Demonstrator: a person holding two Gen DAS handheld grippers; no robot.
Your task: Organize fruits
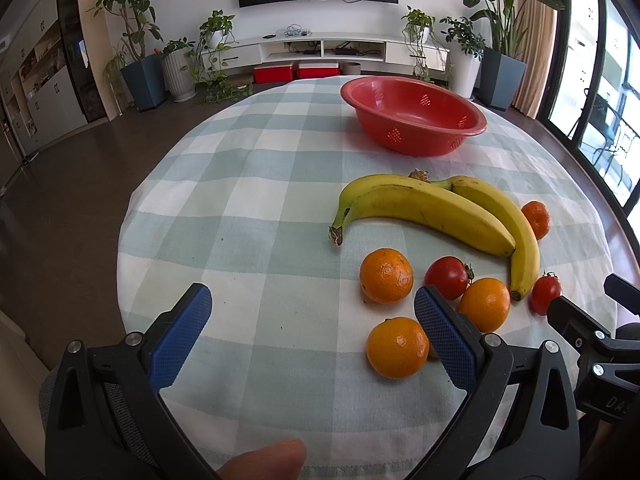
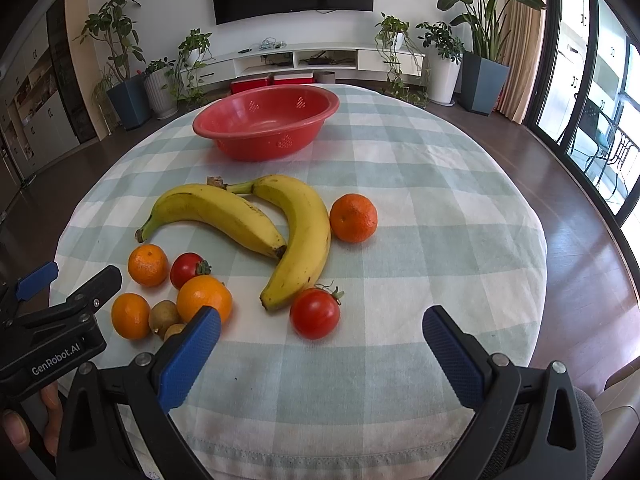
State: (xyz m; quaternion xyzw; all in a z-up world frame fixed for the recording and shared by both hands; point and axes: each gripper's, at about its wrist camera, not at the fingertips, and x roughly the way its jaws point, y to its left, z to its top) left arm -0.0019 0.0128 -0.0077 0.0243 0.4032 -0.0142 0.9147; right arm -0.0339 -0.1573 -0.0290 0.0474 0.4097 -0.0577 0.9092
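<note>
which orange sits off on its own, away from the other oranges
The orange beside the right-hand banana's outer curve. The other three cluster near the left gripper, around a tomato.

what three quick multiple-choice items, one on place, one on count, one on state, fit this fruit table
1. Where does the red perforated plastic bowl sit?
A. beyond the two yellow bananas
B. on the floor
C. between the grippers

2. How many red tomatoes show?
A. none
B. two
C. five

3. What is in the bowl?
A. oranges
B. a banana
C. nothing

Key: 1 A, it stands on the checked tablecloth past the bananas. 2 B, one by a banana tip, one among the oranges. 3 C, its inside shows bare.
</note>
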